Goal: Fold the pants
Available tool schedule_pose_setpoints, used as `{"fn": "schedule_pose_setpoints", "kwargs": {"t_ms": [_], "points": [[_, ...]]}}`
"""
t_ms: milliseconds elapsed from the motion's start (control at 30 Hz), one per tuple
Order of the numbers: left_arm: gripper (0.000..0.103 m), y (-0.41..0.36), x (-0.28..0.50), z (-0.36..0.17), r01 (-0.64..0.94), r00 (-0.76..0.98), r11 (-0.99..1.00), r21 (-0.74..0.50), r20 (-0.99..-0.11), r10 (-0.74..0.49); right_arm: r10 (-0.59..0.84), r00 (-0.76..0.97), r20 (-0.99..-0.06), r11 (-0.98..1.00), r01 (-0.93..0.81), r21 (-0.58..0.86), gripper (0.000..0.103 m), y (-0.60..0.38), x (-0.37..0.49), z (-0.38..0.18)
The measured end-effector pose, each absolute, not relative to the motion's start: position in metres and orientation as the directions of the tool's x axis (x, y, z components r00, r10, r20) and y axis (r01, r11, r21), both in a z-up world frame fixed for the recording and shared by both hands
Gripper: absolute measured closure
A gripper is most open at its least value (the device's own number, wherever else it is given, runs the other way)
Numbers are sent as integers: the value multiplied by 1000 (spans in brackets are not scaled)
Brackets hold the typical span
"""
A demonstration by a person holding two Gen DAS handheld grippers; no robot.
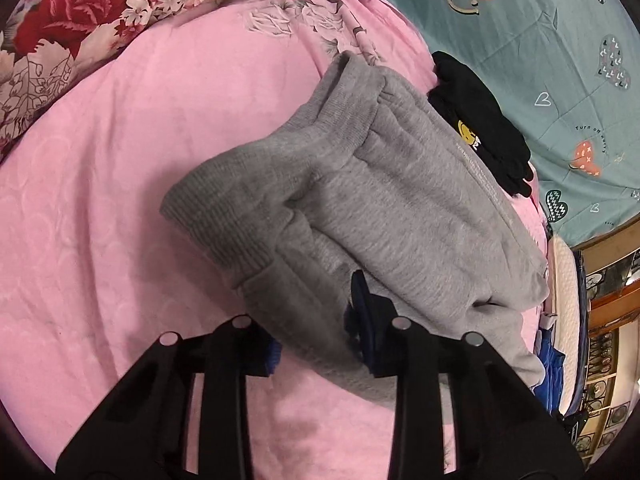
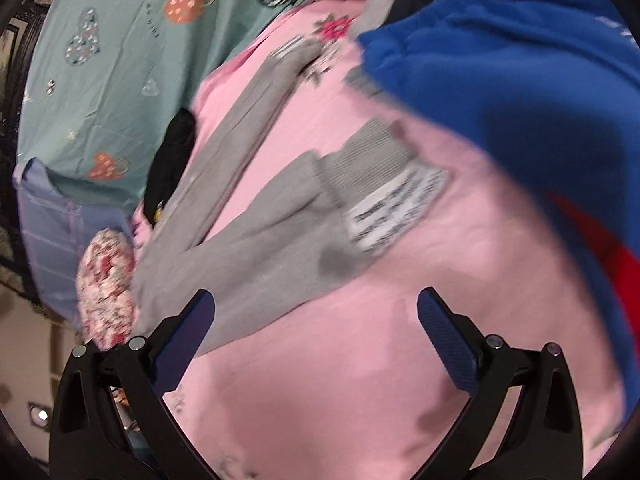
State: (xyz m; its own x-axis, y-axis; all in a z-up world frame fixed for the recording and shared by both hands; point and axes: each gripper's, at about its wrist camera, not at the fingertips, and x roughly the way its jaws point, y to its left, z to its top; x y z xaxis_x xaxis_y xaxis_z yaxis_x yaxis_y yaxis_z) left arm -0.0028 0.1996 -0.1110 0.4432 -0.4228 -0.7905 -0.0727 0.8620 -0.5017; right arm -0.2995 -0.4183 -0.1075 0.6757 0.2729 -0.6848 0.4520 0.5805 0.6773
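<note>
The grey fleece sweatpants (image 1: 360, 208) lie on the pink quilted bedspread (image 1: 120, 200), partly bunched, with ribbed knit bands at waist and cuff and a line of small white lettering along one side. The cloth looks soft and thick, with a fine heathered grain; the ribbing runs in tight parallel ridges. The left gripper (image 1: 316, 340) has its dark blue textured pads clamped on a fold of the pants' near edge, fabric pinched between them.

In the right wrist view, blurred by motion, the same pants (image 2: 256, 224) spread out in two legs, and a white printed label (image 2: 400, 208) sits by one ribbed cuff, which the left view does not show. The right gripper (image 2: 316, 336) hangs over bare pink bedspread (image 2: 360, 360) with its jaws wide apart, nothing between them; the left pad overlaps the edge of a pant leg in the picture.

A black knitted garment with a yellow smiley (image 1: 476, 124) lies just beyond the pants, touching them. A teal cartoon-print sheet (image 1: 540, 60) borders the bedspread, and a red-and-white floral quilt (image 1: 80, 28) lies at the far left. A bright blue garment (image 2: 520, 72) fills the right view's upper corner.
</note>
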Motion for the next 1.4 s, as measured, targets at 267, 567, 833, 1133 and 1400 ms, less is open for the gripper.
{"fn": "schedule_pose_setpoints", "kwargs": {"t_ms": [267, 567, 833, 1133, 1400], "points": [[77, 196, -4, -106, -59, 465, 876, -478, -790, -399, 270, 598, -755, 625, 487, 609, 25, -401, -260, -115], [89, 202, -7, -110, -59, 506, 850, -523, -750, -426, 288, 665, -689, 573, 457, 680, 87, -417, -262, -139], [93, 209, -47, -46, 32, 594, 833, -553, -659, -461, 253, 760, -599, 643, 330, 691, 95, -415, -294, -73], [82, 217, -79, -100, 4, 456, 939, -344, -835, -308, 229, 489, -842, 773, 435, 462, 67, -392, -325, -89], [38, 240, -89, -87, 0, 465, 969, -247, -858, -219, 170, 690, -704, 820, 297, 490, 40, -419, -259, -20]]}}
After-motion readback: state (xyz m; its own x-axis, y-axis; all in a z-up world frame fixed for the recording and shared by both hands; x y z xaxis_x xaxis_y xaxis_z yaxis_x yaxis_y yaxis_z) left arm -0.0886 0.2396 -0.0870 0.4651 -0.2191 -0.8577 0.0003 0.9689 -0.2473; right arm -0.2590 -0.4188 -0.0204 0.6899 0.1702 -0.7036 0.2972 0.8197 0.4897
